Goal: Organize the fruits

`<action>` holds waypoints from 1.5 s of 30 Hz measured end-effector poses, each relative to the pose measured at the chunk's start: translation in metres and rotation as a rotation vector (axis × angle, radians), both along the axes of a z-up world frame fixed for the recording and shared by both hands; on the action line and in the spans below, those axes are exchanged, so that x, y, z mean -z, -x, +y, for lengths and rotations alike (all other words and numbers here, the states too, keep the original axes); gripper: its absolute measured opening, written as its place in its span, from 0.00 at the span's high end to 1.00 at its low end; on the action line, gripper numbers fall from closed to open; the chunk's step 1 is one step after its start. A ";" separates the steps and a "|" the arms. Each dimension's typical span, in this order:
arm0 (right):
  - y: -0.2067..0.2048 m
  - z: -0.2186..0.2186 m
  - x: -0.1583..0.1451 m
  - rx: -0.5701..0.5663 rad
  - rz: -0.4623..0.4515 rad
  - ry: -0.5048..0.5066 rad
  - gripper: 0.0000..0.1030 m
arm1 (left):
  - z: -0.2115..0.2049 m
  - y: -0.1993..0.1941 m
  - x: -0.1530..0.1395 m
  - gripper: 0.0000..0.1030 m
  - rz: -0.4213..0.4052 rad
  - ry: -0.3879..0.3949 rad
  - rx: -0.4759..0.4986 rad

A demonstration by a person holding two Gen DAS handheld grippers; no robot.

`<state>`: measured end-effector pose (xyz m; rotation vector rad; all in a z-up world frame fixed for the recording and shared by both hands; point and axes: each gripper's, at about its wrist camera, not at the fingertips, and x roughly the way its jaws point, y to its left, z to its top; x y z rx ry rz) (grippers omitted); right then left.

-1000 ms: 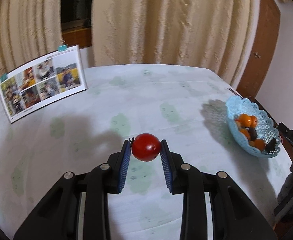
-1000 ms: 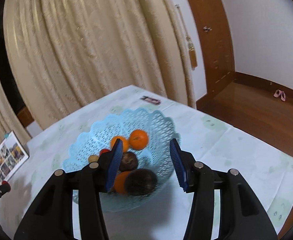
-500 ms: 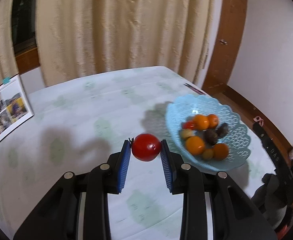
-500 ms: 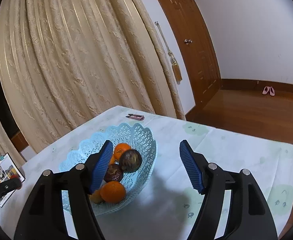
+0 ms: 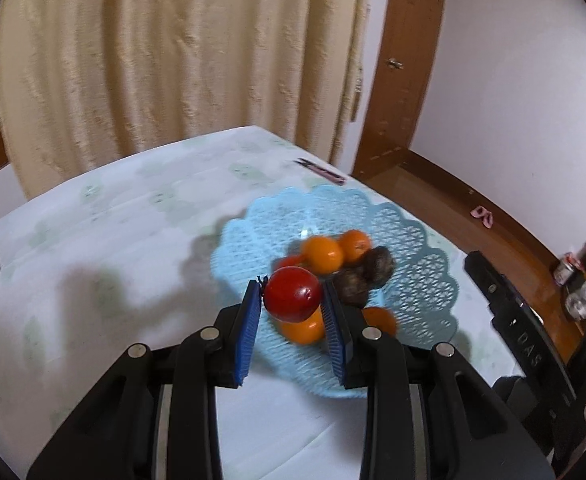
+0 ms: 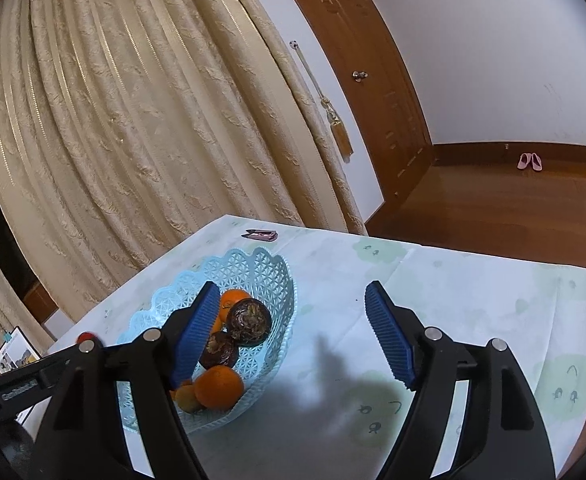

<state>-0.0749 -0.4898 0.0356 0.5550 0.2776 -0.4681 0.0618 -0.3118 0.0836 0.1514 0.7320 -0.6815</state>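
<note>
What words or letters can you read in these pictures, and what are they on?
"DAS" in grey letters on the black bar of the right hand-held gripper, seen from the left wrist view.
Grey lettering on the black bar of the left hand-held gripper, seen from the right wrist view: too blurred to read.
Photo board at the table's far edge: too small to read.

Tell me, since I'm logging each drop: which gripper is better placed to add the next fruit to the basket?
Left. The left gripper holds the red tomato before the blue basket; the right gripper is open, empty.
</note>
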 end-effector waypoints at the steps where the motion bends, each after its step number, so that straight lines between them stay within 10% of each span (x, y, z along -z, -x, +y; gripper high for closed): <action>1: 0.000 0.000 0.000 0.000 0.000 -0.001 0.26 | -0.004 0.000 0.001 0.70 -0.001 -0.001 0.010; 8: -0.001 -0.001 0.000 0.000 -0.002 -0.009 0.26 | -0.032 -0.006 0.009 0.68 0.020 -0.006 0.042; 12: -0.001 -0.001 0.000 -0.001 -0.002 -0.011 0.25 | -0.030 -0.008 0.010 0.38 0.022 0.003 0.020; 21: 0.000 -0.002 0.000 0.008 -0.012 -0.016 0.19 | 0.001 -0.011 0.002 0.15 -0.044 -0.015 -0.107; 45: -0.003 0.010 -0.003 -0.072 -0.022 0.016 0.10 | 0.034 0.025 -0.021 0.11 -0.232 -0.112 -0.228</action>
